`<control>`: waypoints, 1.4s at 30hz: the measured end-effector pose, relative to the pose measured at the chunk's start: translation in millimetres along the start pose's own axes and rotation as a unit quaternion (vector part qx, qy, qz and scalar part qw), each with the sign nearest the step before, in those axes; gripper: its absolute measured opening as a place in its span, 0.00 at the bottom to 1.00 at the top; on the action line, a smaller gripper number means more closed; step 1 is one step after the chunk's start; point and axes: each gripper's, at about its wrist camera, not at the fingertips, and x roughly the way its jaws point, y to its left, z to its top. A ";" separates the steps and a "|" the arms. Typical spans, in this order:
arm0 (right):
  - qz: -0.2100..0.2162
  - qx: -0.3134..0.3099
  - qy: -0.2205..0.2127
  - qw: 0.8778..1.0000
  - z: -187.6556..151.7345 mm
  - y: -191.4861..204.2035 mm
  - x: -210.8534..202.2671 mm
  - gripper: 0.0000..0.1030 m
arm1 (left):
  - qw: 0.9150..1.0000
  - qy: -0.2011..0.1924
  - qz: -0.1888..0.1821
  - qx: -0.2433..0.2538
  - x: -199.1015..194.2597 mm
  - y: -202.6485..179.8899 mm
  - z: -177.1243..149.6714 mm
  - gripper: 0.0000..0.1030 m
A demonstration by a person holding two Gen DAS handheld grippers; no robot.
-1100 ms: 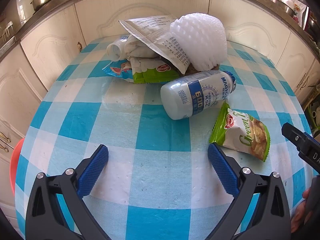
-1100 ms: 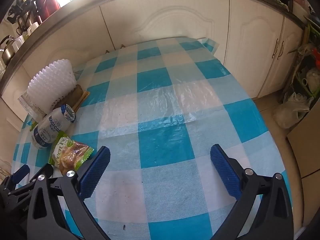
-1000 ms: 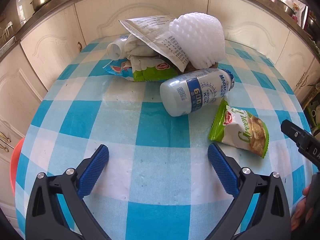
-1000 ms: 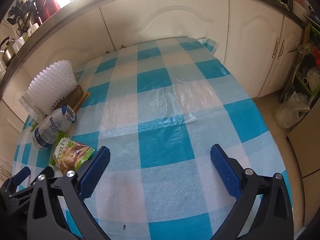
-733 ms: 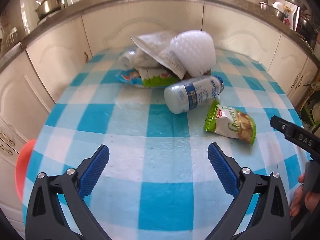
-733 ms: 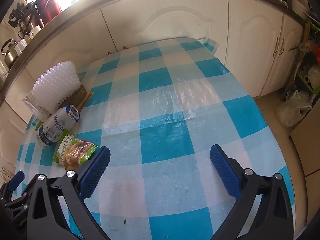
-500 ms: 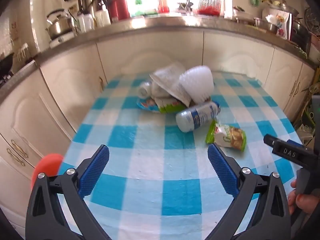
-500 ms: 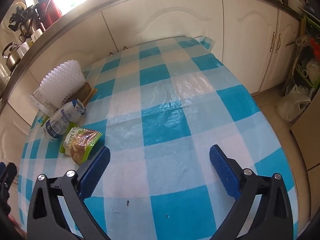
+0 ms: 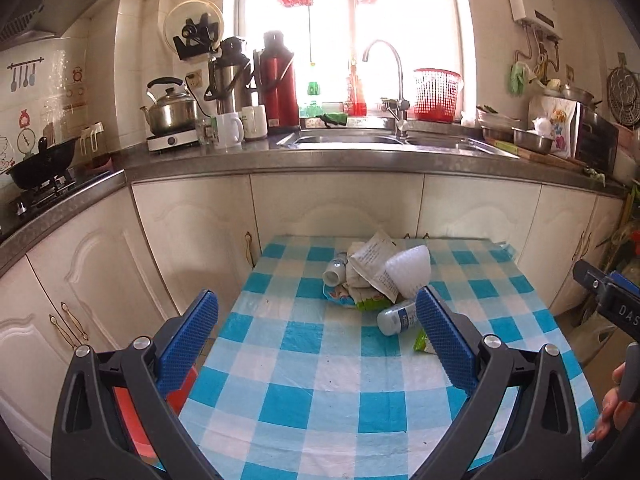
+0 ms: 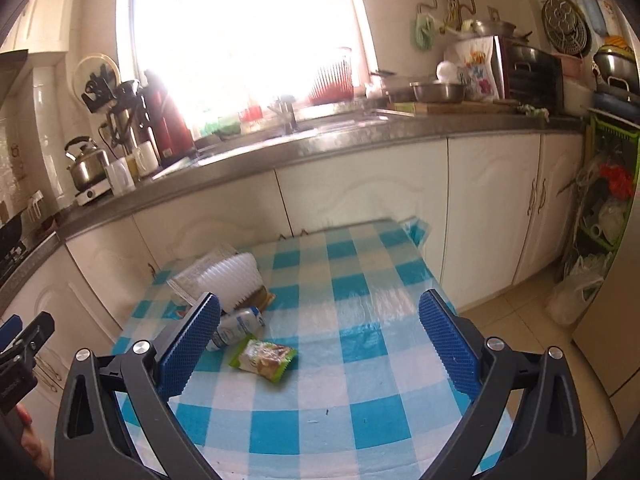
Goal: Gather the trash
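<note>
A heap of trash lies at the far side of the blue-checked table (image 9: 320, 364): a white foam net (image 9: 410, 270), a printed paper bag (image 9: 374, 260), a small white bottle (image 9: 334, 272), a white and blue bottle (image 9: 396, 319) on its side and a green snack packet (image 10: 264, 359). The green snack packet is half hidden in the left wrist view. My left gripper (image 9: 316, 330) is open and empty, held high over the table's near side. My right gripper (image 10: 318, 336) is open and empty, also high above the table. The foam net (image 10: 240, 280) and the bottle (image 10: 238, 326) show in the right wrist view too.
A red bin (image 9: 136, 412) stands on the floor left of the table. White cabinets (image 9: 336, 208) and a steel counter with a sink (image 9: 360, 140) run behind. Bags and a rack (image 10: 600, 240) crowd the floor at the right.
Both grippers have pulled up and back from the table, so the trash looks smaller and farther. The kitchen counter and window have come into view. The jaws stayed open.
</note>
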 end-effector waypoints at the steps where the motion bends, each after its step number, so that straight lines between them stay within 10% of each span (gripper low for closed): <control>1: 0.003 -0.004 -0.014 1.000 4.6 5.4 -10.6 0.96 | 1.000 -0.007 0.001 -0.001 -6.8 2.7 2.2 0.96; 17: 0.026 -0.037 -0.116 0.992 23.5 29.6 -115.8 0.96 | 0.998 -0.066 0.009 -0.003 -63.7 13.3 19.4 0.96; 42: 0.018 -0.076 -0.161 0.984 17.1 34.9 -147.8 0.96 | 0.997 -0.068 -0.013 0.018 -77.6 -2.5 9.3 0.96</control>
